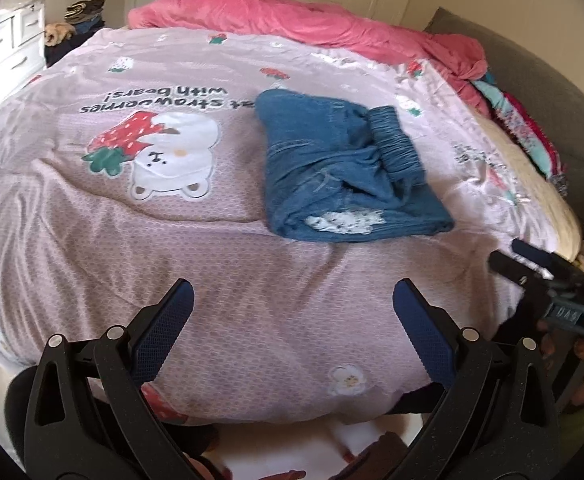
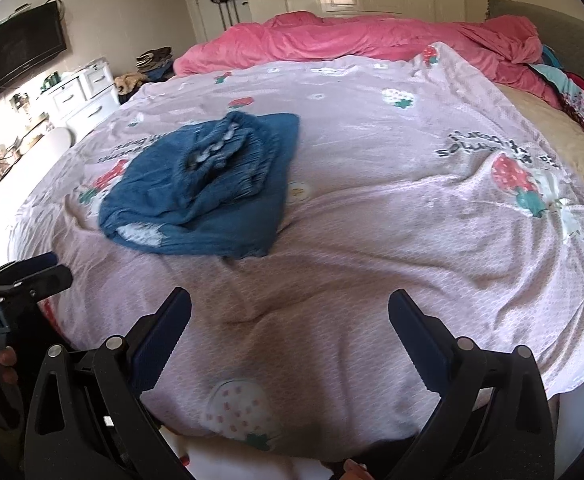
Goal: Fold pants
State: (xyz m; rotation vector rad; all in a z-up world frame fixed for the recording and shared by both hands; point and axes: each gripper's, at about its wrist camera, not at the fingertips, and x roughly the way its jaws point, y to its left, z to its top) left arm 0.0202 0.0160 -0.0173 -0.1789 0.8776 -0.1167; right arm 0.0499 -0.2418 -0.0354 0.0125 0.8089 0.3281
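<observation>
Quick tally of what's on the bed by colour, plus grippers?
Blue: 1, folded pants
Pink: 2, printed sheet, bunched duvet
Grippers: 2, left gripper, right gripper, both open, empty
Total: 5

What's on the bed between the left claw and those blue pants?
Only bare pink bedspread lies between the open left gripper and the folded pants, as the left wrist view shows.

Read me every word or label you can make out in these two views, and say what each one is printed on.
"...t strawberries with bears!": upside down on the pink bedspread, beside the folded blue pants.
"GenRobot.AI" (small, uncertain): label on the left gripper.
Label on the right gripper: mirrored and blurred, unreadable.
Second dark slogan on the bedspread's right side: too blurred to read.
</observation>
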